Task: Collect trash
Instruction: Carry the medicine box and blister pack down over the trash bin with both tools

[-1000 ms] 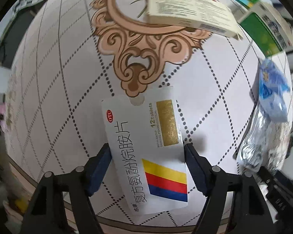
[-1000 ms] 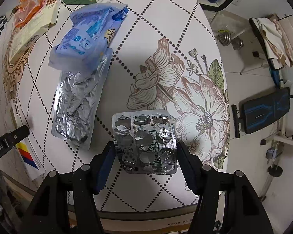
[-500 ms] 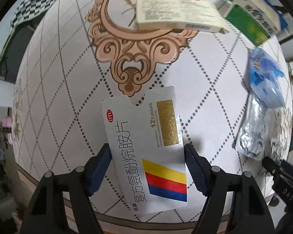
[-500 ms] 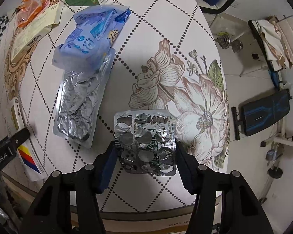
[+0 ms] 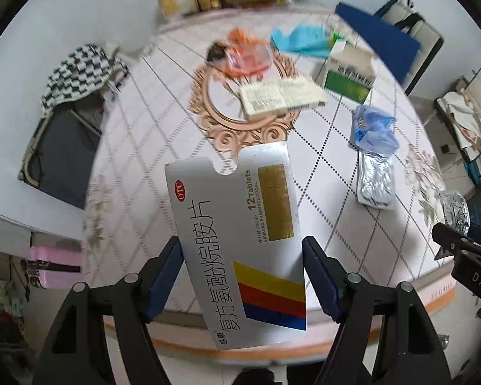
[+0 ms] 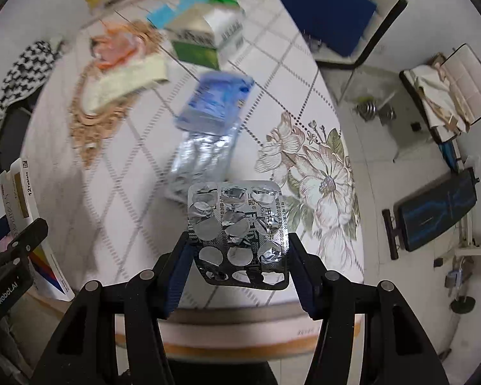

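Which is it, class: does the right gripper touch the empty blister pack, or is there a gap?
Touching. The right wrist view shows the right gripper clamping both side edges of the blister pack.

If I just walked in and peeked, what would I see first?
First, the white flat medicine box with yellow, red and blue stripes, clamped in the left hand-held gripper above the table edge. Next, the crinkly silver empty pill sheet, pinched in the right hand-held gripper. Behind, more wrappers litter the round flowered table.
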`<action>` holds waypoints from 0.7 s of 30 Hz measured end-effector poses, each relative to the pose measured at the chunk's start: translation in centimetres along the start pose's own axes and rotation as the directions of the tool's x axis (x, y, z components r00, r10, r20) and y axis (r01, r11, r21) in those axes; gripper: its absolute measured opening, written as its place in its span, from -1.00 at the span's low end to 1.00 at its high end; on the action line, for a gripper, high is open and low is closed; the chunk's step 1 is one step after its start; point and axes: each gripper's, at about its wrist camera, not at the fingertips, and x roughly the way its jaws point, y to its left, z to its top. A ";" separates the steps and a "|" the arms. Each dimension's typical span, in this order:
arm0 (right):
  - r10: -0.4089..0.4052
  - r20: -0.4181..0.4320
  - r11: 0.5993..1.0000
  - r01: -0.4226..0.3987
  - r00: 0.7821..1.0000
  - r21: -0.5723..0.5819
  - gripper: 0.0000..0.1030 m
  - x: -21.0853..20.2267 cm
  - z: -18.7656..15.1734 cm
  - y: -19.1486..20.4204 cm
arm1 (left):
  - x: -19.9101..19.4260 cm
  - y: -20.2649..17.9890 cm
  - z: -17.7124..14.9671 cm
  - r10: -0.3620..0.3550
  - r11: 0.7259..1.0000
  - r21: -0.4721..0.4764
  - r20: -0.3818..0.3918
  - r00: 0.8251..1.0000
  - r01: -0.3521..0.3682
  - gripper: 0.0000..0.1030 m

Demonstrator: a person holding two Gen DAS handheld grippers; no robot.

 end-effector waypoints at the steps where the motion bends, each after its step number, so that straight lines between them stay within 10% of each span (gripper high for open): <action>1: 0.002 0.018 1.000 -0.003 1.000 0.002 0.15 -1.0 -0.7 0.4 | -0.5 0.7 -0.7 -0.005 1.000 0.001 0.020 1.000 0.005 0.41; 8: 0.025 0.099 0.999 -0.027 0.995 0.020 0.15 -6.8 -8.8 4.3 | -5.2 4.9 -8.0 -0.082 0.997 0.011 0.083 0.993 0.081 0.41; 14: 0.055 0.040 0.997 -0.057 0.998 0.061 0.15 -7.0 -17.9 6.7 | -3.8 7.0 -15.2 -0.153 0.988 0.004 -0.019 0.988 0.153 0.41; 18: 0.082 -0.075 0.994 -0.076 0.994 0.079 0.15 -3.2 -23.3 6.9 | 1.2 7.3 -19.6 -0.214 0.977 -0.048 -0.151 0.965 0.209 0.41; 21: 0.133 -0.175 0.986 -0.114 0.976 0.119 0.15 2.4 -26.7 6.6 | 8.1 7.3 -22.7 -0.303 0.952 -0.133 -0.266 0.915 0.276 0.41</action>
